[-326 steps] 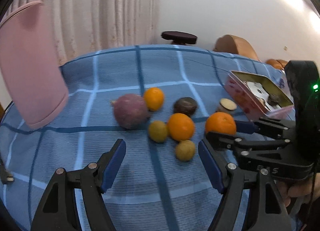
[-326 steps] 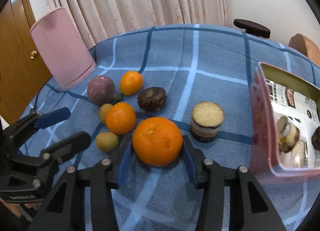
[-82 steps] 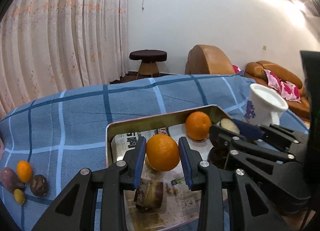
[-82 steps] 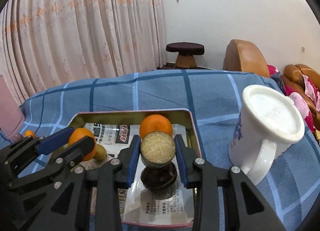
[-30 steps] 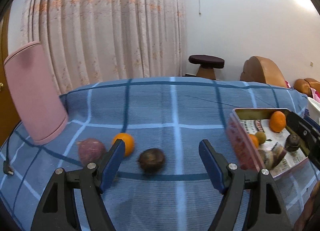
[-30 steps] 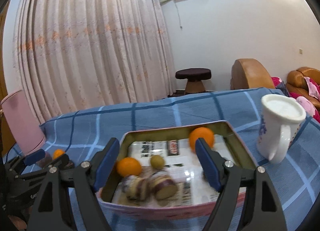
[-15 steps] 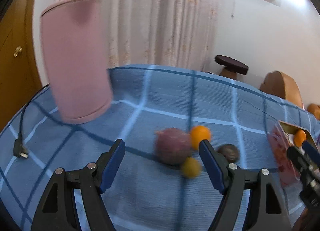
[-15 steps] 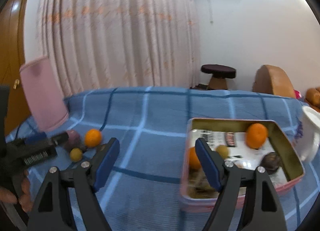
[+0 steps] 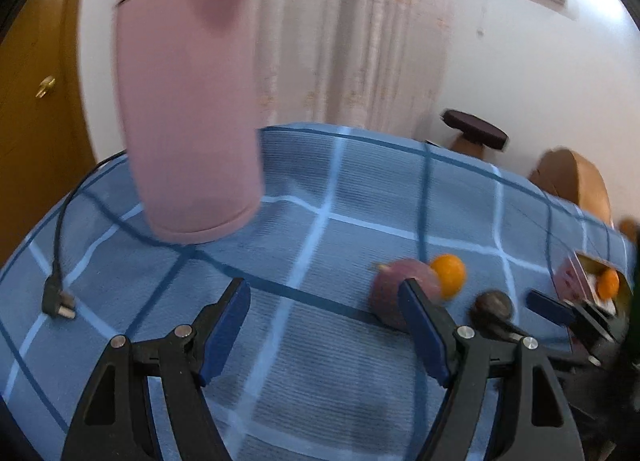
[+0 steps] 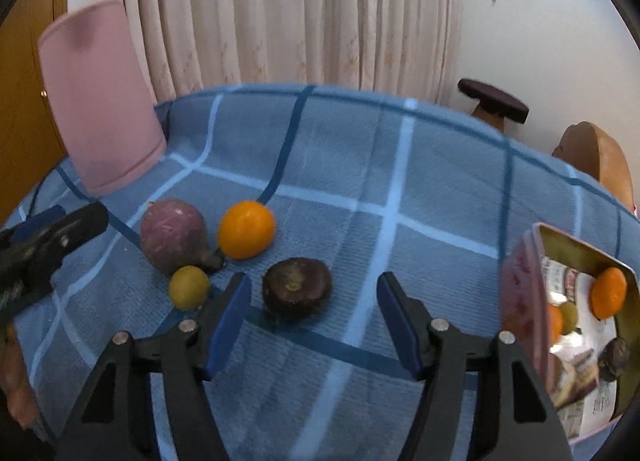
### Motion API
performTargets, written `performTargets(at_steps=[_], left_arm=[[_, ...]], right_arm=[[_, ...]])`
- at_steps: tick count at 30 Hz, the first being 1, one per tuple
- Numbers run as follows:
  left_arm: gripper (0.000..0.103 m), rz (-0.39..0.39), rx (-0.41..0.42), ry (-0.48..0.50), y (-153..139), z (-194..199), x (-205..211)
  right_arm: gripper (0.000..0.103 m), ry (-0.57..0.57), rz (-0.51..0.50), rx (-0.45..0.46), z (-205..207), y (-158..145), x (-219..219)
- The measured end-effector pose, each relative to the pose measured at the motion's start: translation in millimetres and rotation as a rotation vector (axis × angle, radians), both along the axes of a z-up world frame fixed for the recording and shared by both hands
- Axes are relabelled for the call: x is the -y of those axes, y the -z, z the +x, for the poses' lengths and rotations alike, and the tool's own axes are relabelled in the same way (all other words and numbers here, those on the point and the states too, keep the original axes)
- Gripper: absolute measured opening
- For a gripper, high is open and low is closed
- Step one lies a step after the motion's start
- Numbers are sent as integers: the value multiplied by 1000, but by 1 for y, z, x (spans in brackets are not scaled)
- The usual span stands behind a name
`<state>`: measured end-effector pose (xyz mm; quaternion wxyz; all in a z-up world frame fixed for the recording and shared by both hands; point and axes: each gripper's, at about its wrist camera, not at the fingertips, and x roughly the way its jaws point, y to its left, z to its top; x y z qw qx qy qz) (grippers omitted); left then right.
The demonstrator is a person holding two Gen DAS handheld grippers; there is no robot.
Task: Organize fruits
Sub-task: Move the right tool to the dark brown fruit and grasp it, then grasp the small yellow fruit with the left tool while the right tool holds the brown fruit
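1. I am between pickups: four fruits remain on the blue checked worktop, and the tin at its right edge already holds several.
2. My right tool is closing, empty, around the dark fruit; next it must settle lower over it.
3. My left tool gapes wide, empty, beside the purple fruit.
4. Curtains hang behind.

Purple fruit, orange, small yellow fruit and dark brown fruit lie clustered.
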<state>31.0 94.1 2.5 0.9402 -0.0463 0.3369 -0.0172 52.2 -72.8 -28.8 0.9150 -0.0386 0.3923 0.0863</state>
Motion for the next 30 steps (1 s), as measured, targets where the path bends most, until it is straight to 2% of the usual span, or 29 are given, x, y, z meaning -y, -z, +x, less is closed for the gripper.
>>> performTargets(at_steps=[1,2,8,12,15,17,19,24,25,28,30], left_arm=[[77,11,-2,31,0,-1,7],[77,18,-2,47,0,-2,11],[77,-4,-16,100,-1,-8,21],[77,-32,-20,137,-1,-14,26],[77,-7,-34,185,3,-15,42],[66,27,-48,200,9,-14,56],[63,33,-75,195,13,-9,63],[62,37,-126,96,23,11,66],[58,51,-129,69,25,15,69],[55,122,-134,35,28,20,79],[47,120,-131,32,28,19,80]], right_arm=[[49,-11,-4,-28,4,4,-3],[42,-17,-8,-47,6,7,-4],[42,-10,20,-53,-1,7,3],[42,12,48,34,-27,-5,18],[42,26,53,90,-44,-13,27],[42,34,60,105,-51,-15,32],[42,41,86,104,-54,-15,40],[42,46,117,93,-53,-16,47],[42,41,119,91,-53,-16,47],[42,31,118,90,-53,-15,44],[42,30,117,91,-53,-15,45]])
